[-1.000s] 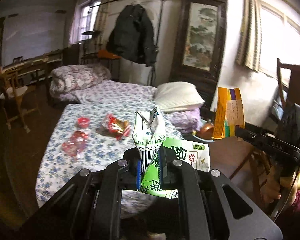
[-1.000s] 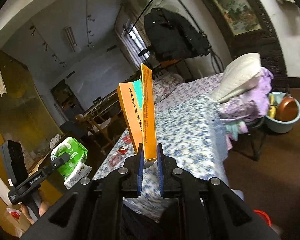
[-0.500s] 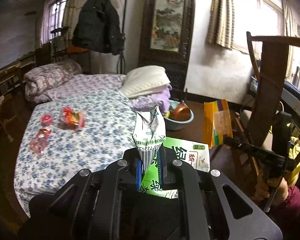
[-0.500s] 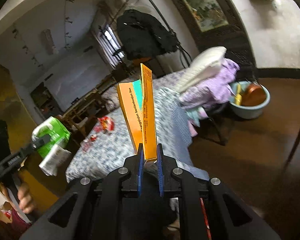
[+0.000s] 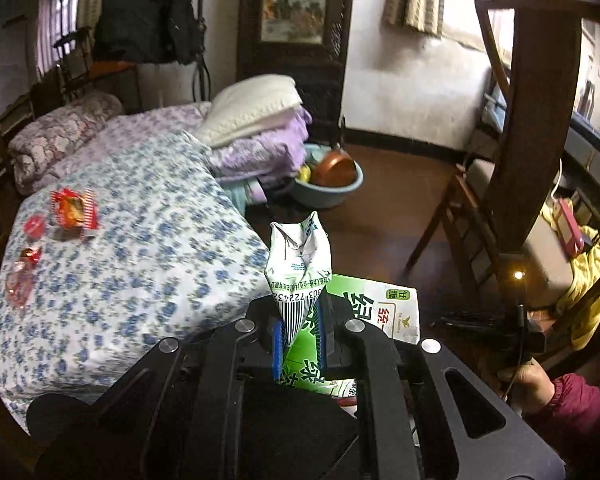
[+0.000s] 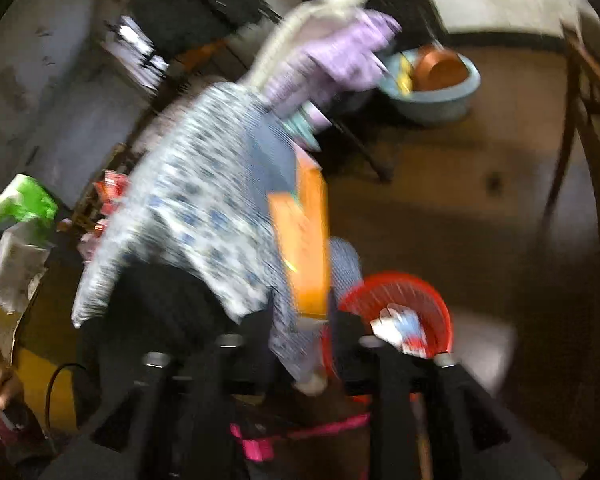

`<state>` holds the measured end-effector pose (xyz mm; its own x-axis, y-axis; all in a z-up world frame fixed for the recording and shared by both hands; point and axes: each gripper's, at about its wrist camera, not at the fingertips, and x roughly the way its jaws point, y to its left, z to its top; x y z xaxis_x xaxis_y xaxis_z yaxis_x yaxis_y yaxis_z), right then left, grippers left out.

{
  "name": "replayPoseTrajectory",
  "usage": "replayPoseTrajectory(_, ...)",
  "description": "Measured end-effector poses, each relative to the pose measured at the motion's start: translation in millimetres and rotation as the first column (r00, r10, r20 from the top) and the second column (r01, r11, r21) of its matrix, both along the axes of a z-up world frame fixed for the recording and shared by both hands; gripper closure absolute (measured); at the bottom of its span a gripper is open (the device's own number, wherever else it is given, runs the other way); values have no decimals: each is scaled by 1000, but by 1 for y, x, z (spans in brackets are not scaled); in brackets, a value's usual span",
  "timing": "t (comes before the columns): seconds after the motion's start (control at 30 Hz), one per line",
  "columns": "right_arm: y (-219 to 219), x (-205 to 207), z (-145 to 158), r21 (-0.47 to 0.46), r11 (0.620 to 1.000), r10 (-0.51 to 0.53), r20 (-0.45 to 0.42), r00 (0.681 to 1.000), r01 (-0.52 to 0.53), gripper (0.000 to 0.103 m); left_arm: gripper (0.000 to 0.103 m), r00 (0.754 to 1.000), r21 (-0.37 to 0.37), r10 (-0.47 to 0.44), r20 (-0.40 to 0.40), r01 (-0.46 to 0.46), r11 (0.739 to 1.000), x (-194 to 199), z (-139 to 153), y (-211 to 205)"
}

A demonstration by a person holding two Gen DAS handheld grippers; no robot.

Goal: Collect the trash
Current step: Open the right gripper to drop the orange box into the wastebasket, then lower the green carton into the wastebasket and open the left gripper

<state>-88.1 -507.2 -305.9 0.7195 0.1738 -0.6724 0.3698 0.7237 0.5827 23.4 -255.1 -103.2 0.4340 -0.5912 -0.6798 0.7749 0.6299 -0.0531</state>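
Observation:
My left gripper (image 5: 299, 334) is shut on a crumpled green and white carton (image 5: 300, 264), held above the floor beside the bed. The carton also shows at the left of the blurred right wrist view (image 6: 20, 216). My right gripper (image 6: 300, 344) is shut on a flat orange box (image 6: 304, 248), tilted down toward a red bin (image 6: 396, 292) on the floor that holds a white and blue wrapper (image 6: 400, 326). Red wrappers (image 5: 74, 212) and a clear red wrapper (image 5: 20, 276) lie on the flowered bedsheet (image 5: 140, 248).
A blue basin (image 5: 328, 184) with a copper pot sits on the floor past the bed. A wooden chair (image 5: 512, 152) stands at right. A pillow on folded purple bedding (image 5: 256, 128) lies at the bed's head. A dark coat (image 5: 144, 8) hangs behind.
Both grippers have swung right and down away from the bed. The right wrist view now tilts down to the floor and shows the red bin. Both grips are unchanged.

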Motion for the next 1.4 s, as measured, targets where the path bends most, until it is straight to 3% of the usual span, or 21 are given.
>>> replayPoseTrajectory(0.33,-27,-24,29,-99,989,-97,109,989,108,55,89,996,74,-83,-32,85,994,-7,-24,-48)
replayPoseTrajectory(0.73,-44,-33,26,-105,984,-133,110,985,144,54,85,975,169,-193,-108,210,963,-21,-63,-108)
replayPoseTrajectory(0.77,-45,-34,26,-105,983,-138,109,984,150,54,83,974,170,-197,-115,215,962,-22,-65,-111)
replayPoseTrajectory(0.8,-46,-34,25,-103,983,-141,109,984,152,54,72,973,172,-197,-120,216,961,-23,-65,-113)
replayPoseTrajectory(0.83,-48,-35,25,-100,983,-143,111,983,154,54,52,975,170,-191,-116,209,963,-23,-63,-112)
replayPoseTrajectory(0.9,-49,-36,27,-97,983,-145,119,982,157,54,35,983,153,-167,-77,177,972,-23,-57,-108)
replayPoseTrajectory(1.1,-40,-34,35,-100,985,-126,143,982,141,54,34,992,114,-122,-30,125,986,-16,-38,-90)
replayPoseTrajectory(1.4,-11,-24,77,-160,983,-54,205,977,88,54,26,998,37,-51,43,49,998,-13,-8,-50)
